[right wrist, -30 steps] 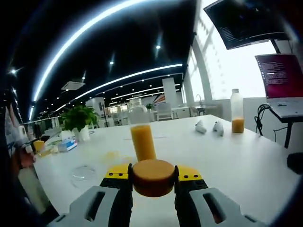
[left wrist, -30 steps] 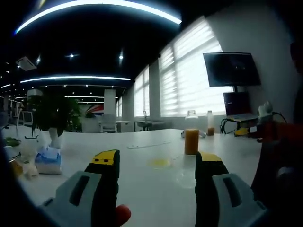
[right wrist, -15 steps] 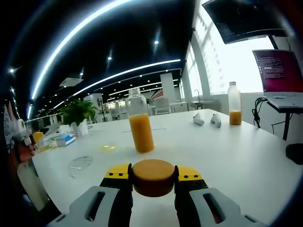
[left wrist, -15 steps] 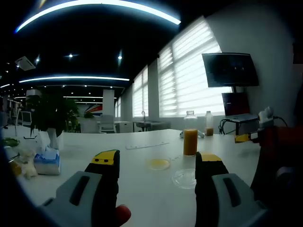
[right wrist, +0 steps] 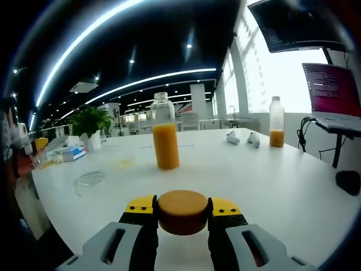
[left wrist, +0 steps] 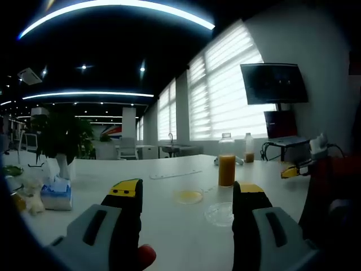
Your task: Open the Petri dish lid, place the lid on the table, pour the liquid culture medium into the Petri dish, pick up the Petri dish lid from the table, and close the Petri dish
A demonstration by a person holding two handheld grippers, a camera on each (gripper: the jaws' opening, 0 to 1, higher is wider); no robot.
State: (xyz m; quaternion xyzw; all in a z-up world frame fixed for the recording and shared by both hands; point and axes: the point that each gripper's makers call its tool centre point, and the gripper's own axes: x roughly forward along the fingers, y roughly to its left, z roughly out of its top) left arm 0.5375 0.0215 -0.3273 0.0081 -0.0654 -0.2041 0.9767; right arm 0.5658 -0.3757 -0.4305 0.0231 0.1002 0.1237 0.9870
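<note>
In the left gripper view, my left gripper [left wrist: 188,192] stands open with nothing between its jaws. Beyond it on the white table [left wrist: 169,237] sits the Petri dish [left wrist: 189,196] with yellow medium in it. Its clear lid [left wrist: 220,213] lies flat to the right of it. An uncapped bottle of orange liquid [left wrist: 227,166] stands upright behind them. In the right gripper view, my right gripper [right wrist: 182,208] is shut on a round orange-brown bottle cap [right wrist: 182,213]. The same bottle [right wrist: 165,138] stands farther off, with the dish [right wrist: 125,164] and lid [right wrist: 90,179] to its left.
A second small bottle [right wrist: 276,131] and two white objects [right wrist: 234,137] sit at the far side. A laptop [right wrist: 333,90] stands at the right, and a dark object [right wrist: 348,182] lies on the table edge. A potted plant [left wrist: 62,135] and a tissue pack [left wrist: 56,192] are at the left.
The right gripper view has drawn back from the bottle with the cap still held, so the bottle looks smaller. The left gripper view has barely shifted.
</note>
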